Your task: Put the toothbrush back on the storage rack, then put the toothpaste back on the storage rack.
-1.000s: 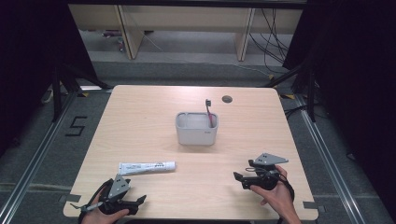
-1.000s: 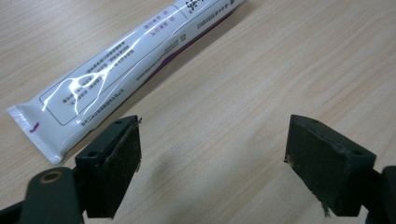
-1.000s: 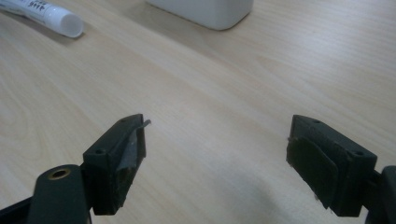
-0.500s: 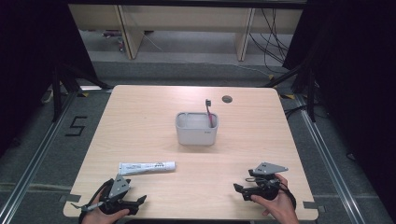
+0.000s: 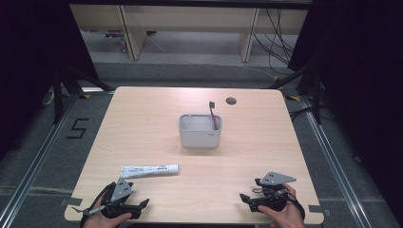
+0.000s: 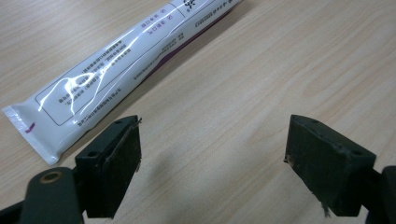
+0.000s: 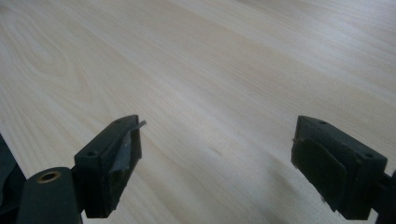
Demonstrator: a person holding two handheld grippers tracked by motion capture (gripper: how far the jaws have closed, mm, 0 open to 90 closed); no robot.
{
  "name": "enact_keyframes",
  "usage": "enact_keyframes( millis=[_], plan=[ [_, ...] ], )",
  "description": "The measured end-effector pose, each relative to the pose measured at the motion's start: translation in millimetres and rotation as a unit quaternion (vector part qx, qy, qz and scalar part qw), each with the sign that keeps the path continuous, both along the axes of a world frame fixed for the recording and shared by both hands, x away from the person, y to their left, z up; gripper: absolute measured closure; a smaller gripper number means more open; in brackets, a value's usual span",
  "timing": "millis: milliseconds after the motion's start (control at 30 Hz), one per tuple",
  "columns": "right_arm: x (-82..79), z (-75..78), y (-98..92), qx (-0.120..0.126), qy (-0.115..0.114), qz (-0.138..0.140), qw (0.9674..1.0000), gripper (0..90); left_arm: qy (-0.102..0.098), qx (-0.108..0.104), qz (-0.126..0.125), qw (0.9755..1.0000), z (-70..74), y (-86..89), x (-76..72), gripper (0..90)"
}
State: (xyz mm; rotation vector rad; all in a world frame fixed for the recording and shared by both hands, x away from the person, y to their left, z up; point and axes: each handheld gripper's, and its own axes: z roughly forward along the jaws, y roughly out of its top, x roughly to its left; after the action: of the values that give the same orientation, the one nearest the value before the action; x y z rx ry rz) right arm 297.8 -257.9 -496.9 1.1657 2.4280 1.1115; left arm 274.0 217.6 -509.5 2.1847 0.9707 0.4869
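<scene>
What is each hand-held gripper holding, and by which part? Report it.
Nothing. The left hand-held gripper is open beside the tube, not touching it; the right hand-held gripper is open over bare table.

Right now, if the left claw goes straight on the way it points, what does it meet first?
Probably the toothpaste tube: it lies just beyond the open left claw, off toward one jaw, so that jaw might only clip its crimped end. Depth is unclear.

Light wood table (image 5: 142, 118): grey tub (image 5: 200, 131) at centre, toothpaste tube (image 5: 149, 170) near front-left.
</scene>
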Motion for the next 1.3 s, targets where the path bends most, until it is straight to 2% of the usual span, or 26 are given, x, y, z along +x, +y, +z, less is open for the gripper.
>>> enact_keyframes(
  millis=[33,67,133,167,200,233,267,300,333,367,400,433,467,567,633,667,767,800,900,1033,1067,1133,1167,1200,1267,1300],
  plan=[
    [-0.9,-0.1,-0.1,0.001,0.001,0.0,1.0,16.9,0.0,0.0,0.0,1.0,0.0,0.1,0.1,17.7],
    [-2.3,0.3,-0.2,0.002,0.005,-0.003,1.0,16.9,-0.001,-0.01,0.004,0.9999,-1.0,-1.0,0.1,17.7],
    [-3.2,-0.6,-0.6,0.002,-0.003,0.001,1.0,17.0,-0.001,-0.015,0.01,0.9998,-1.8,-2.2,-0.2,17.7],
    [-4.1,-0.7,-1.1,0.004,0.004,0.001,1.0,17.0,0.0,-0.01,0.008,0.9999,-1.2,-1.5,-0.1,17.7],
    [-4.1,-0.9,-1.5,0.003,0.0,0.005,1.0,17.0,0.001,0.001,-0.001,1.0,0.0,0.3,0.4,17.7],
    [-5.7,-0.6,-1.2,0.003,0.001,0.002,1.0,17.0,0.001,0.0,-0.001,1.0,0.0,0.2,0.3,17.7],
    [-5.7,-0.4,-1.7,0.0,-0.003,0.002,1.0,17.0,-0.001,-0.006,0.005,1.0,-0.1,-0.8,-0.2,17.7],
    [-7.7,-0.6,-0.8,0.003,0.007,-0.006,1.0,17.0,-0.005,-0.02,0.011,0.9997,-1.0,-2.2,-0.1,17.7],
    [-8.2,-0.4,-1.1,0.002,0.008,-0.006,0.9999,17.2,-0.004,0.002,0.003,1.0,1.2,0.8,0.6,17.7],
    [-6.7,-1.4,-2.1,0.002,0.002,0.004,1.0,17.3,-0.006,0.003,-0.001,1.0,1.9,1.3,1.1,17.7],
    [-6.5,-2.1,-2.1,0.005,0.002,0.006,1.0,17.4,-0.01,-0.008,0.002,0.9999,1.7,0.1,1.7,17.7],
    [-8.2,-1.9,-1.9,0.004,0.006,-0.003,1.0,17.4,-0.006,-0.006,0.004,1.0,3.0,-0.5,2.0,17.7],
    [-8.2,-2.3,-2.1,0.009,0.014,0.0,0.9999,17.4,-0.01,-0.009,0.004,0.9999,2.9,-1.2,2.9,17.7],
    [-8.1,-1.3,-4.5,-0.005,0.003,-0.007,1.0,17.5,-0.01,-0.011,0.002,0.9999,4.2,-3.5,5.0,17.7],
    [-8.7,-1.3,-3.5,0.0,0.01,-0.009,0.9999,18.0,-0.016,-0.02,0.001,0.9997,4.6,-5.2,6.9,17.7],
    [-8.5,-1.3,-3.4,0.0,0.01,-0.009,0.9999,18.1,-0.017,-0.015,0.0,0.9997,6.2,-5.3,7.9,17.7],
    [-8.8,-1.3,-3.7,-0.001,0.01,-0.01,0.9999,18.3,-0.023,-0.028,0.0,0.9993,6.9,-8.6,9.8,17.7],
    [-7.9,-1.2,-4.9,-0.006,0.002,-0.007,1.0,18.3,-0.025,-0.029,-0.001,0.9993,6.8,-9.2,10.7,17.8],
    [-7.8,-0.9,-5.3,-0.003,0.002,-0.007,1.0,18.6,-0.024,-0.034,0.004,0.9991,7.4,-11.3,12.6,19.9],
    [-7.7,-1.1,-5.1,-0.006,0.003,-0.008,1.0,18.9,-0.037,-0.039,-0.001,0.9986,10.5,-13.5,15.7,36.3],
    [-8.8,-1.4,-3.5,0.001,0.013,-0.013,0.9998,18.9,-0.044,-0.038,-0.004,0.9983,11.3,-14.3,16.3,41.9],
    [-8.1,-1.5,-4.1,-0.004,0.005,-0.008,0.9999,19.1,-0.054,-0.034,-0.01,0.9979,13.0,-16.4,18.1,52.6],
    [-8.3,-1.2,-4.3,-0.006,0.004,-0.008,0.9999,19.1,-0.062,-0.042,-0.009,0.9972,13.1,-19.2,18.9,59.5],
    [-8.4,-1.3,-4.3,-0.006,0.004,-0.008,0.9999,19.2,-0.065,-0.03,-0.019,0.9973,14.9,-19.5,20.0,65.0],
    [-8.3,-1.2,-4.5,-0.005,0.005,-0.009,0.9999,19.3,-0.073,-0.027,-0.021,0.9967,16.9,-23.4,22.9,73.6],
    [-8.2,-1.2,-4.7,-0.006,0.005,-0.009,0.9999,19.3,-0.074,-0.033,-0.021,0.9965,17.1,-26.4,24.9,78.7]
  ],
)
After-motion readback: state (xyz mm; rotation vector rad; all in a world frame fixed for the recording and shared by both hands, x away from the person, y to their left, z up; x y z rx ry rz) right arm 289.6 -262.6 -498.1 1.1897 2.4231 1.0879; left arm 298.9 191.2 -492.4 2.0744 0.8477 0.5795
